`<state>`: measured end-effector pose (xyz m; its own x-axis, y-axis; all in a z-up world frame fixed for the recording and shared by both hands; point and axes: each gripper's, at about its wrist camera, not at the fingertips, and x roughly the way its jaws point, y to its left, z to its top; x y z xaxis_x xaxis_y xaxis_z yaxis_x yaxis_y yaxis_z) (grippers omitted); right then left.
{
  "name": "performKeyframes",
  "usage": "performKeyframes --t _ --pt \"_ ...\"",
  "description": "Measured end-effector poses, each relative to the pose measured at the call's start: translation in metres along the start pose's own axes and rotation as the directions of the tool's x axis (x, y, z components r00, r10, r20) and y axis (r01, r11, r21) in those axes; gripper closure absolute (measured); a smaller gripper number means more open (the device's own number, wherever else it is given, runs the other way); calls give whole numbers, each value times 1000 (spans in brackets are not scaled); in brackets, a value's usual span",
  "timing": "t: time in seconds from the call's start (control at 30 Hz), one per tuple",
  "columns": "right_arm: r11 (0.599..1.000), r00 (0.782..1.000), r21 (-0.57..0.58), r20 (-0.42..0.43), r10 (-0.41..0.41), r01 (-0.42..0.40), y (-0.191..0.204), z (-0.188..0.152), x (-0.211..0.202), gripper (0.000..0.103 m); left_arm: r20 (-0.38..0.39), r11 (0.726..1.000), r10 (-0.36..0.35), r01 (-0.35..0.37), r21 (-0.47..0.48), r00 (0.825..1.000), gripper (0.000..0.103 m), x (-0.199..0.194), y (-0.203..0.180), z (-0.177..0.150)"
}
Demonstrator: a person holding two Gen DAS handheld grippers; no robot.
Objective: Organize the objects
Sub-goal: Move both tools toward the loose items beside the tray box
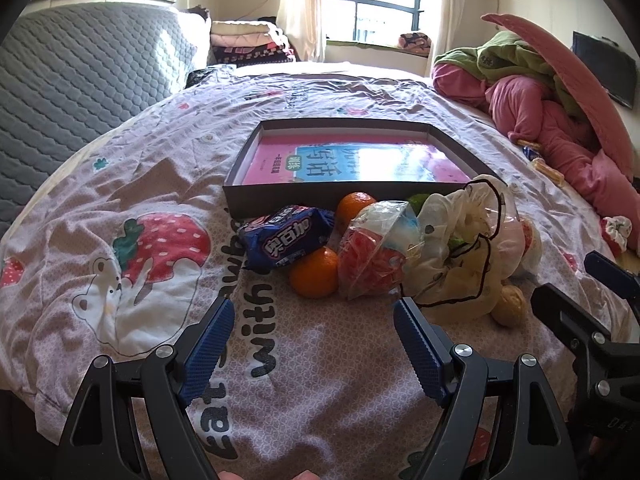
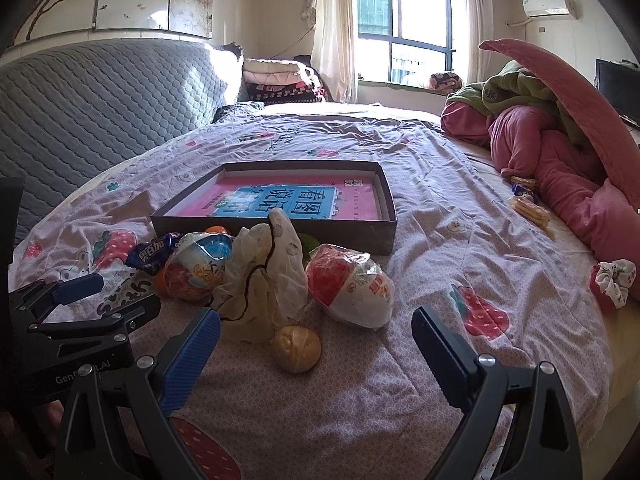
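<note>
Left wrist view: left gripper [image 1: 314, 320] spread wide, nothing between its pads, hovering near side of the snack pile. Blue biscuit pack [image 1: 286, 236], two oranges [image 1: 314, 272], wrapped egg toy [image 1: 376, 248] & cloth pouch [image 1: 460, 240] all lie on the bedsheet [image 1: 120, 184], just in front of the box [image 1: 248, 200]. Box holds only a pink book [image 1: 360, 160].

Right wrist view: right gripper [image 2: 316, 330] also released, empty; walnut [image 2: 297, 347] sits between its fingers, untouched. Second egg toy [image 2: 352, 284] beyond. Judging by this, sorting not yet begun; everything left to do.
</note>
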<state>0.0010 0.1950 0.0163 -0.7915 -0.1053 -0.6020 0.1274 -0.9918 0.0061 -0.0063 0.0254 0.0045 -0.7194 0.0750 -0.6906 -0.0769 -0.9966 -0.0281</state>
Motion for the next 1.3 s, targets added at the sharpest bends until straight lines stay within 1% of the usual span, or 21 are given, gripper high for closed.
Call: performKeyframes --t 0.27,0.5,0.67,0.87,0.97,1.3 --pt "1000 1000 -10 -21 2 -2 -2 -2 1 6 3 1000 -26 26 -2 1000 20 5 -7 9" --pt "1000 999 -14 -42 1 -1 -4 -5 5 7 15 1000 -29 29 9 999 20 11 -17 17" --pt "1000 998 -15 -63 2 -3 -6 -8 9 8 8 999 -42 42 16 999 20 17 -21 23" --pt "1000 995 -19 -99 5 -7 -4 -12 18 14 -9 998 -51 52 19 999 20 24 -19 28" --pt "1000 994 -17 -113 8 -10 -3 -13 21 19 -17 999 -42 43 29 999 20 29 -18 29" --pt "1000 989 -11 -146 19 -21 0 -16 32 22 -68 996 -74 76 37 995 20 43 -24 32"
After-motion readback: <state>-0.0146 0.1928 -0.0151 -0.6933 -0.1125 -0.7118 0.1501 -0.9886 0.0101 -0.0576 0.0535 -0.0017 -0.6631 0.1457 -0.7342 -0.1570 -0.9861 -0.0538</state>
